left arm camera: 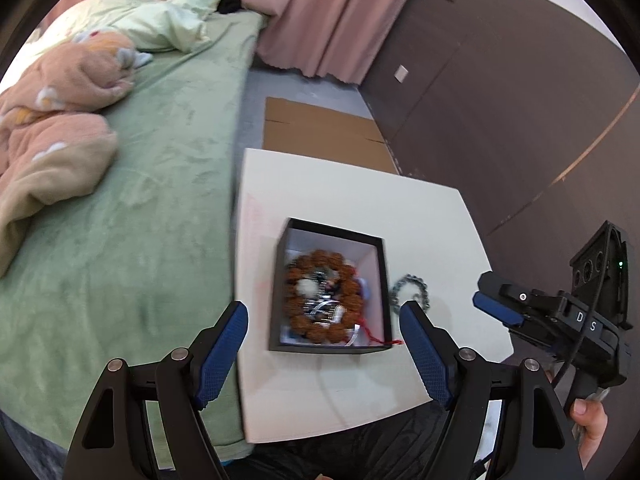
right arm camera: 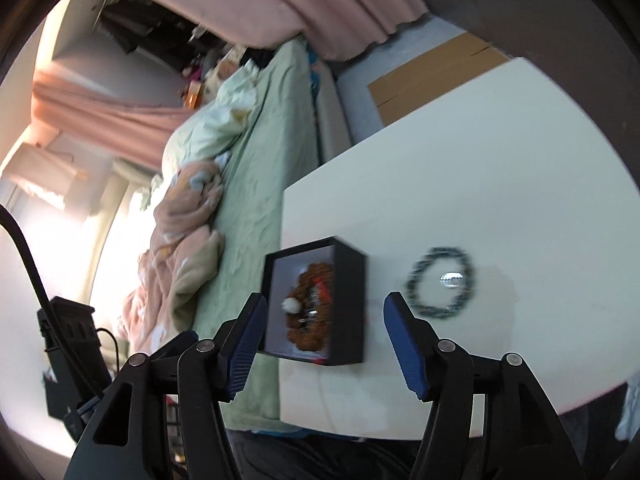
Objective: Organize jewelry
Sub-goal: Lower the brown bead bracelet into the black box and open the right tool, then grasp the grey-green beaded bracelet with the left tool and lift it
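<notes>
Both the left gripper [left arm camera: 323,346] and right gripper [right arm camera: 323,340] hover with jaws wide and empty, so the step in hand looks like fetching the dark bead bracelet [right arm camera: 440,282], lying on the white surface [right arm camera: 500,168] right of centre, for the black box [right arm camera: 352,304]. The box already holds a brown bead bracelet [left arm camera: 320,294]. Blur hides the small pieces beside it and the shiny bit inside the dark ring.
</notes>
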Tool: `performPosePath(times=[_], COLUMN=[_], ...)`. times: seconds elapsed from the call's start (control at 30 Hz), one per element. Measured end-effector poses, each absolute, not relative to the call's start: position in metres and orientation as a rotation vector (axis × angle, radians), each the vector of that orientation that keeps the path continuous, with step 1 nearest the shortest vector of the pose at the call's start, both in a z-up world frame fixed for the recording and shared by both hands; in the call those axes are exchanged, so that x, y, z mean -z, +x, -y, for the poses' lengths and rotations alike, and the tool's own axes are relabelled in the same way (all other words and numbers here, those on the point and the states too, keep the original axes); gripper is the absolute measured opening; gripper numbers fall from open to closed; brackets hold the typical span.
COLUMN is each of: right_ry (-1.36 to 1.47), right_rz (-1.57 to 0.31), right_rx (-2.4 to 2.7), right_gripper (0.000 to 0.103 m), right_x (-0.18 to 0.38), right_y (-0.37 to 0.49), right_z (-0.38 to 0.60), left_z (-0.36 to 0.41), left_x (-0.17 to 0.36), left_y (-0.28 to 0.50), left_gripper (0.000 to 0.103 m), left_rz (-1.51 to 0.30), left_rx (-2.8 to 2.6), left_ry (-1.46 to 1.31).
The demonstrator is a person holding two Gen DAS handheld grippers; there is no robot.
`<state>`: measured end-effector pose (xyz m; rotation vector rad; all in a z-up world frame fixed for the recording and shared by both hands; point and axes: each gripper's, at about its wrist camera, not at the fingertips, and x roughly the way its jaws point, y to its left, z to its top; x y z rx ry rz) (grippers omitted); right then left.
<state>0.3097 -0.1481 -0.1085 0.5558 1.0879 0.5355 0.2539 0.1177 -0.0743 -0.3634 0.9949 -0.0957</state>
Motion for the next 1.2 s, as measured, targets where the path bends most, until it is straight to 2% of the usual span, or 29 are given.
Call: performPosePath(times=[0.57,0.97,1.2], right_ry=[0.666,0.663,0.646], right_rz=[-1.058,-1.049,-1.065], right_rx=[-0.396,-0.336,-0.320], right_gripper=[0.062,0.062,0.061], right_x=[0.135,0.151,0.161], right_y=[0.299,0.295,0.296], right_z=[0.253,0.294,0.306], left_z=[-0.009,0.047,0.063], left_x=[0.081,0.123,0.146], left_y=[0.288,0.311,0.321], left_gripper=[0.079,0.043,0.033], left_rz=[-1.041,-1.159,-1.194], left_rx=[0.214,0.244,0.228], left_ry=[-0.191,-0.117,-0.069])
